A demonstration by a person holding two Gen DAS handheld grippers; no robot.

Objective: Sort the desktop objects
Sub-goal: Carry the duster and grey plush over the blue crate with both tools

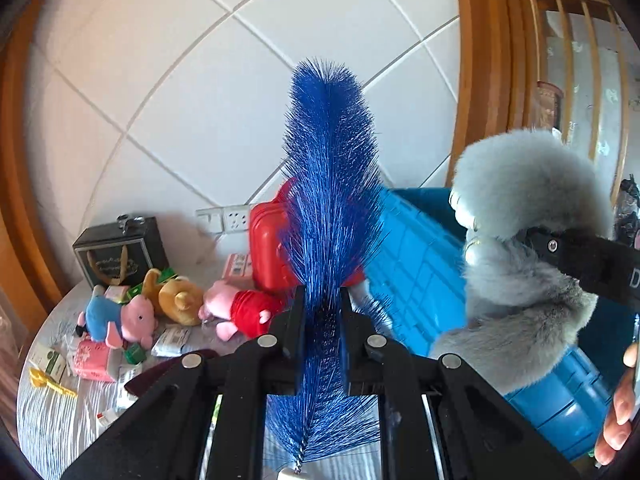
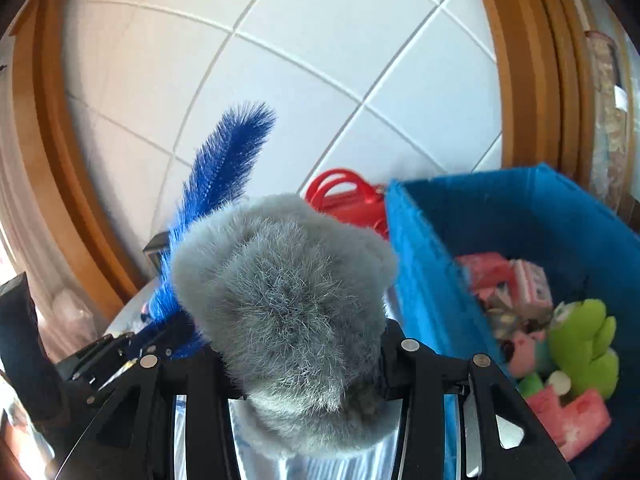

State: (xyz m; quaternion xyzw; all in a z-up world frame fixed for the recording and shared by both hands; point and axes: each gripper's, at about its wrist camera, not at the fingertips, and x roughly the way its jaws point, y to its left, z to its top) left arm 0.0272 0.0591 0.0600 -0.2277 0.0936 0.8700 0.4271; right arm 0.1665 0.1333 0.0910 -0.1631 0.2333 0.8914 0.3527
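Note:
A long blue bristle brush stands upright between the jaws of my left gripper, which is shut on its lower bristles and wire stem. To its right a grey fluffy plush thing is pinched by a black finger of the right gripper. In the right wrist view the same grey fluffy thing fills the jaws of my right gripper and hides its pads. The blue brush and left gripper are to its left. Both are held in the air above the table.
A blue bin at the right holds a green plush and pink packets. A red case, a pink pig plush, a black gift box and small packets lie on the striped tablecloth. A person's fingers show at the right edge.

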